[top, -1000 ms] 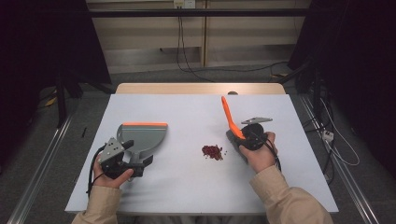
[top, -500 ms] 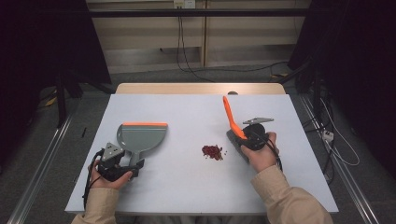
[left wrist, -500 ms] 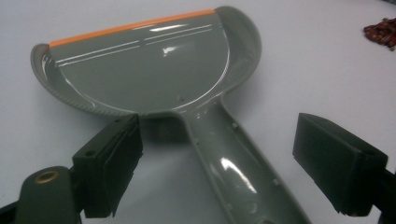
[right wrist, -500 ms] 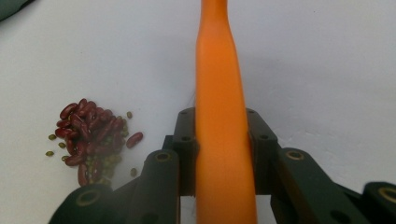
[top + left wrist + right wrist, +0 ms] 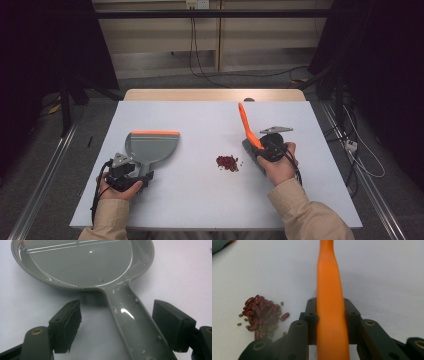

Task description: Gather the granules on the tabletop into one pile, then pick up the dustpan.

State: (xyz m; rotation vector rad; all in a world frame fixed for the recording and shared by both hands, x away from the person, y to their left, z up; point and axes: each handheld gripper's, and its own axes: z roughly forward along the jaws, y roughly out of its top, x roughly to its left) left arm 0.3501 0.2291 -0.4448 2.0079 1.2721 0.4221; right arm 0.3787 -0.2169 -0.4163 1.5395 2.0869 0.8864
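While the left gripper closes, its parted fingers flank the dustpan handle untouched

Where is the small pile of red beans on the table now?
In the high view the beans lie near the table's middle, just left of the right tool, well right of the grey dustpan.

In the left gripper view the dustpan ran off the top edge, so its front lip was cut away, and its handle left the frame at the bottom. In the right gripper view the orange handle was cropped at top and bottom, with the brush head hidden. In the high view the beans were too small to tell apart, and the right gripper lay mostly under the hand.
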